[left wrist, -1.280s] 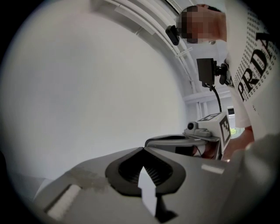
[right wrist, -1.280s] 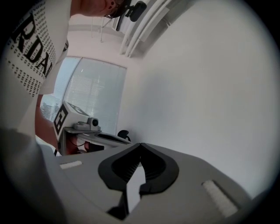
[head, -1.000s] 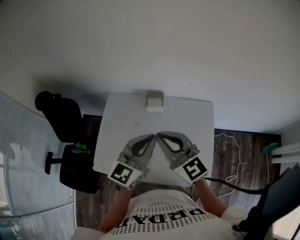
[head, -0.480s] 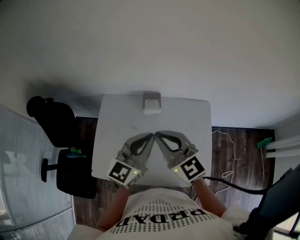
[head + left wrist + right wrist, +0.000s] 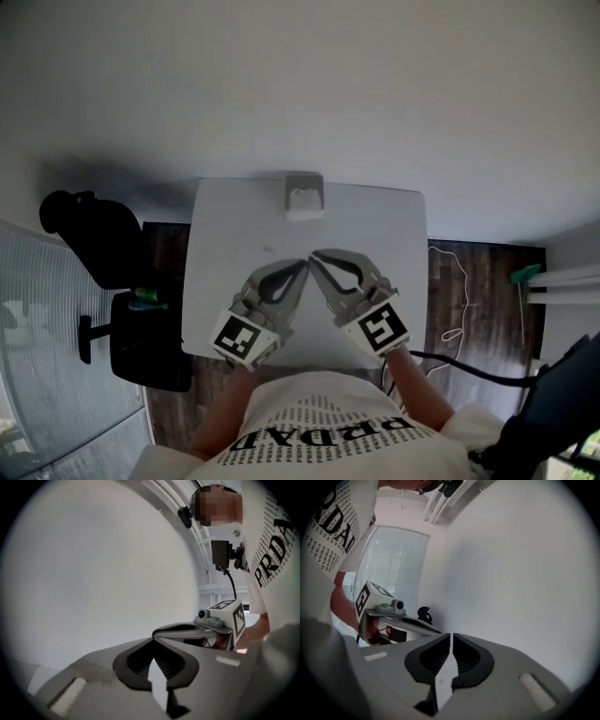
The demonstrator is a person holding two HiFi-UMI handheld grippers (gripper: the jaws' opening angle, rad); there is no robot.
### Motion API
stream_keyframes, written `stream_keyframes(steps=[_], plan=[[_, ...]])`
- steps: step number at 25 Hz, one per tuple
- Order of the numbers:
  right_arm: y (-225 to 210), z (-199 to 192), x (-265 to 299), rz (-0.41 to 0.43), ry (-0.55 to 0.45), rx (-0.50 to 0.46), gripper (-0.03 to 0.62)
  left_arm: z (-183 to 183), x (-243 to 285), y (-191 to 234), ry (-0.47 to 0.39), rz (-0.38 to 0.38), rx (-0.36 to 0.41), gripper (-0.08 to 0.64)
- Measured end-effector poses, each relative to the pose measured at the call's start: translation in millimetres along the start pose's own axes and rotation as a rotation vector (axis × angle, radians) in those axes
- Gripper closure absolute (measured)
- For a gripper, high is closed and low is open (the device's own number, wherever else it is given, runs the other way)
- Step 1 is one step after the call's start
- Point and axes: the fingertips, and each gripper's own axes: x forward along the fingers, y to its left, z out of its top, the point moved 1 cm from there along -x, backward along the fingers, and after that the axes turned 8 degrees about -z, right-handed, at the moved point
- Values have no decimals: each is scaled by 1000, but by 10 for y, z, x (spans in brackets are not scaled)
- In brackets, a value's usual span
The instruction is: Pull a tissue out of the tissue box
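Ahead of both sets of jaws, at the far edge of the white table [image 5: 386, 234], sits the tissue box [image 5: 304, 196]. A paler patch on its top is probably the tissue [image 5: 306, 200], though it is too small to be sure. The box is well apart from either gripper, with only bare tabletop between it and the tips. Left gripper [image 5: 300, 267]: jaws pressed together at the tips, nothing held. Its own view shows the ribbed pads [image 5: 140, 660] meeting, with only blank wall beyond them. Right gripper [image 5: 315, 255]: same, jaws closed tip to tip and empty. The two grippers angle inward so their tips sit just beside each other; I cannot tell from the head view whether they touch. Each gripper view catches the other gripper off to the side of its jaws, and neither shows the box. A black office chair [image 5: 94, 234] stands off the table, outboard of the left jaws. Judgement: the pull has not begun; this reads as a ready pose before the reach. The next move calls for one gripper to spread its jaws, travel forward to the box and come down over the top opening. The jaws should straddle the tissue, close on it alone, then lift up and away. The other gripper will likely need to steady the box, since a light box may rise with the sheet.
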Motion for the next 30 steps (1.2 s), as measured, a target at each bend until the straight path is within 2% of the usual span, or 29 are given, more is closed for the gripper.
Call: stream_keyframes(steps=[8,16,20,24,30], plan=[[-131,-356,367,-1,111,-28,537,-293,34,339,30,28,-16,568],[-207,-817,930,-4,204,13,534,-642,11,939,59,98,-62,568],[-190,-1021,1022,-3,226,14,531,-772,27,1066,65,109,-40,568],[-210,-1229,1129,-23,249,17,524,-816,62,1175,33,120,-22,568],[-411,-1633,1586,-87,282,78,521,-1159,122,1561,39,136,-88,568]])
